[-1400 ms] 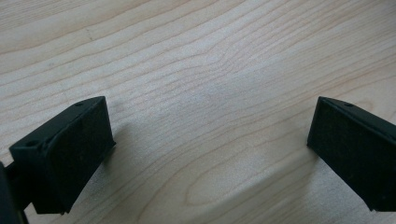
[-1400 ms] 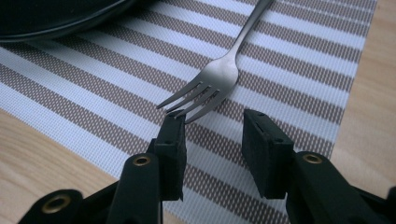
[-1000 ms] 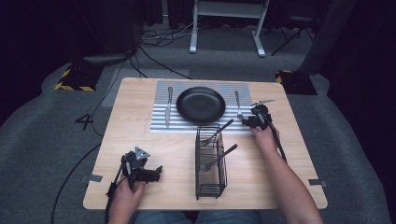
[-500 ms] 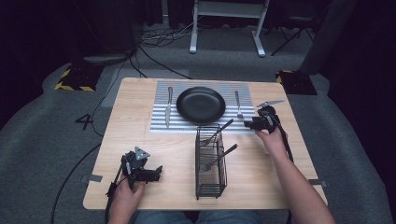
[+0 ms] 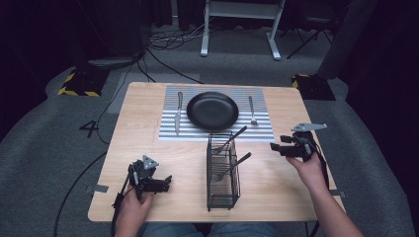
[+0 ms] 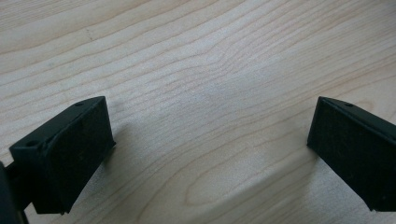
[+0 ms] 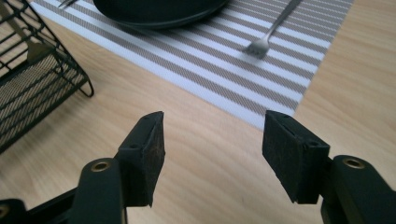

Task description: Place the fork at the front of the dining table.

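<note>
Right gripper [image 5: 274,147] above table's [image 5: 148,98] right side, jaws spread, just been opening, nothing between. Fork [image 5: 252,109] on striped mat [image 5: 168,131], far-left of it, right of black plate [image 5: 212,110]. Left gripper [image 5: 167,180] near-left, jaws wide over bare wood.

plate [image 7: 159,11] cropped, fork [image 7: 273,30] handle cut off

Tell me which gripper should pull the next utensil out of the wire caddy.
Probably the right gripper: its open, empty jaws sit beside the caddy, level with the two utensil handles that lean toward it. The left gripper rests low on the table, toward the caddy's near end.
</note>
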Motion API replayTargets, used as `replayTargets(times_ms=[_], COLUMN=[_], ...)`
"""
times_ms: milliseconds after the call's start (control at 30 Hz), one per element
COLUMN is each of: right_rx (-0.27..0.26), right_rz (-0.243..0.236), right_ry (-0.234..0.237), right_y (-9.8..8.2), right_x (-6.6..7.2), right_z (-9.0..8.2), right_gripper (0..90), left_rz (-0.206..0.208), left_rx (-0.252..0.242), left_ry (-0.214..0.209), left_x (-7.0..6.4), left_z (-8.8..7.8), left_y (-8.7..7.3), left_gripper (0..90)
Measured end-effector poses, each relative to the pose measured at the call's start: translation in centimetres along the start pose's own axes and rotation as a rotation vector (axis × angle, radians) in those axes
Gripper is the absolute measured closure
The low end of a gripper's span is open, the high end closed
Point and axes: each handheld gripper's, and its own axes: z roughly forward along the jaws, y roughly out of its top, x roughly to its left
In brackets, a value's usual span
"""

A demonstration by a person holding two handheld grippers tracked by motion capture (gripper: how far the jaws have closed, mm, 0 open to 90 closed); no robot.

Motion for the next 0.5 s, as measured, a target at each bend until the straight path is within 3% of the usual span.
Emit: replayTargets(times_ms=[167, 300, 500], right_rx=[-0.015, -0.007, 0.036], right_rz=[0.047, 0.038, 0.065], right_ry=[-0.003, -0.039, -0.057], right_y=[-3.4, -5.5, -8.8], right_x=[-0.3, -0.7, -1.7], right_z=[-2.0, -3.1, -3.1], right_gripper=[38.2, 37.0, 36.7], left_rz=[0.0, 0.0, 0.0], left_rx=[0.0, 0.0, 0.0], left_ry=[0.0, -0.001, 0.0], left_x=[0.0, 0.0, 0.0], left_z=[0.0, 0.0, 0.0], left_y=[0.0, 0.0, 0.0], left_gripper=[0.2, 0.2, 0.2])
